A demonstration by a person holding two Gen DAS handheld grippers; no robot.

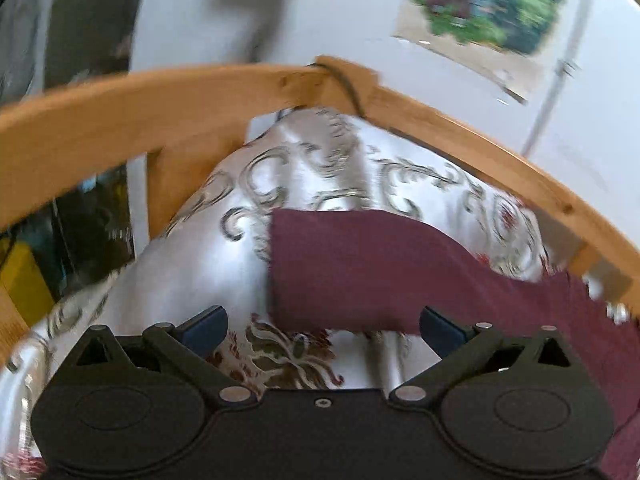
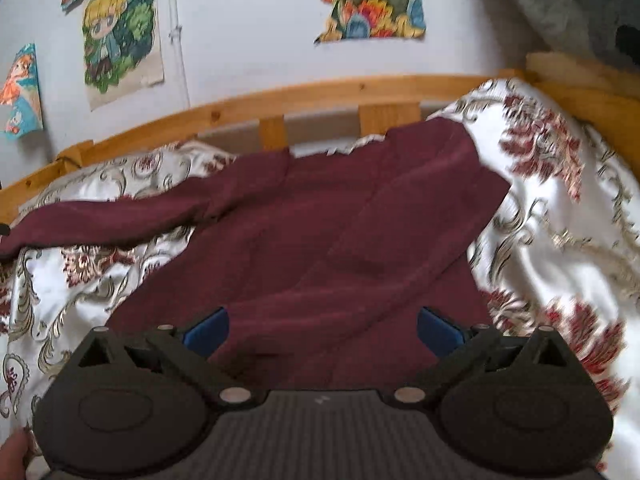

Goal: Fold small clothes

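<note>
Left wrist view: the left gripper [image 1: 322,328] hangs with its jaws spread wide and nothing between them, above a white bedspread [image 1: 192,248] patterned with grey scrolls and red flowers. The maroon garment [image 1: 360,268] lies on that spread; one sleeve end stops just ahead of the fingers, and the cloth runs off toward the lower right. A wooden bed rail [image 1: 120,120] curves close behind, with the pale wall [image 1: 320,16] and a cartoon poster [image 1: 492,4] beyond it, so free room lies mostly to the sides. In the right wrist view the right gripper [image 2: 322,330] also stands wide apart and empty over the garment's body [image 2: 320,248], which spreads across the bed toward the rail [image 2: 320,92]. Bare bedspread [image 2: 560,240] opens to the right. Posters [image 2: 368,0] on the wall show no readable writing.
</note>
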